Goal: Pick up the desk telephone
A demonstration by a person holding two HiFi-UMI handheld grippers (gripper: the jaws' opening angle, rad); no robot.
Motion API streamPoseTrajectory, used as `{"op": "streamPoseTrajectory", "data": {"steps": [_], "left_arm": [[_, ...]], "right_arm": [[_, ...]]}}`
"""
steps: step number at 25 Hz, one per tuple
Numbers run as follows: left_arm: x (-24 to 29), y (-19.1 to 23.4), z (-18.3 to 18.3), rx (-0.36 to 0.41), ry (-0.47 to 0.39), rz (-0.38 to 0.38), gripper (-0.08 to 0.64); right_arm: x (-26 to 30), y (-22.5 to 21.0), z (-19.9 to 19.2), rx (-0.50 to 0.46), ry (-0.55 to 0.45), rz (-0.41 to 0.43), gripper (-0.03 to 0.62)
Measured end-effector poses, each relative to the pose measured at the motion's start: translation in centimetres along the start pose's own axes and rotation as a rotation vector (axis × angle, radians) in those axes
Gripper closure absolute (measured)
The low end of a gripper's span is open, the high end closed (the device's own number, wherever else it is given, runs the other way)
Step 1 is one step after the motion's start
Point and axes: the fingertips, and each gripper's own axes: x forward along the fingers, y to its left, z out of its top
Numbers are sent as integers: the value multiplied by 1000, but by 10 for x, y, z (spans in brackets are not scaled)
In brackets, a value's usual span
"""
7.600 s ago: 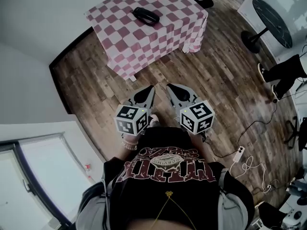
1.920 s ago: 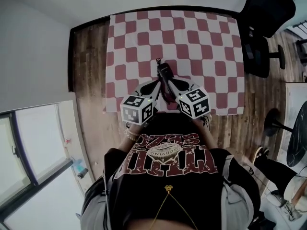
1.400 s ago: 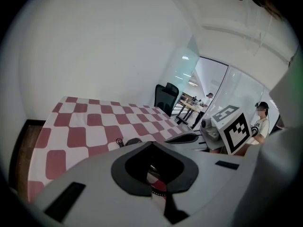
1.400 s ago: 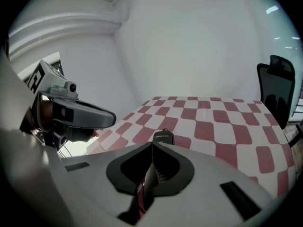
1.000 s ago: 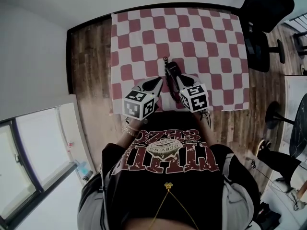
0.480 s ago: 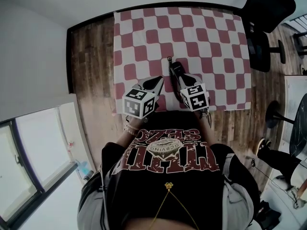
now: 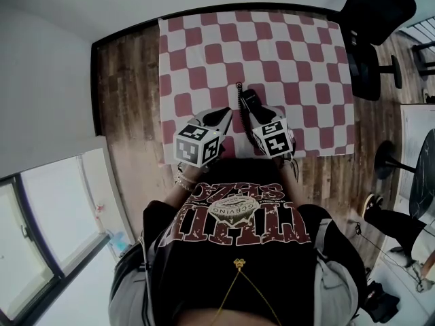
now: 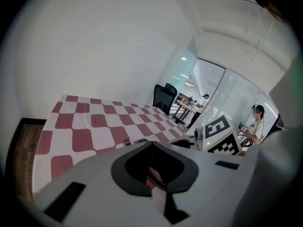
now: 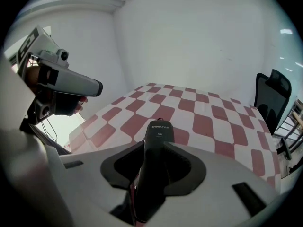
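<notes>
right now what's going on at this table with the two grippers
A person stands at the checked table with a gripper in each hand. The right gripper is at the black telephone handset; its jaws are opening with the handset between them, not clamped on it. The left gripper hangs just beside it, shut and empty. The pickup isn't done yet.

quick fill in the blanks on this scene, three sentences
1. The handset between the right gripper's opening jaws is ____ in colour.
2. The left gripper holds ____.
3. By the table's far right corner stands an office ____.

Missing words: black; nothing; chair.
</notes>
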Motion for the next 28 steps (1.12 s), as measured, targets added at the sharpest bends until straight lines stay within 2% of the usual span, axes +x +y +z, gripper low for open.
{"op": "streamPoseTrajectory", "data": {"steps": [4, 9, 14, 19, 28], "left_arm": [[3, 0, 0, -1, 5, -10, 552], [4, 0, 3, 5, 23, -25, 552], [6, 1, 3, 1, 29, -32, 552], [8, 4, 3, -5, 29, -30, 552], [10, 6, 3, -10, 38, -33, 552]], "right_arm": [[0, 4, 1, -11, 2, 3, 439], [6, -1, -1, -37, 35, -35, 368], [12, -6, 0, -86, 66, -71, 346], [26, -7, -8, -54, 96, -32, 328], [43, -8, -15, -32, 118, -14, 312]]}}
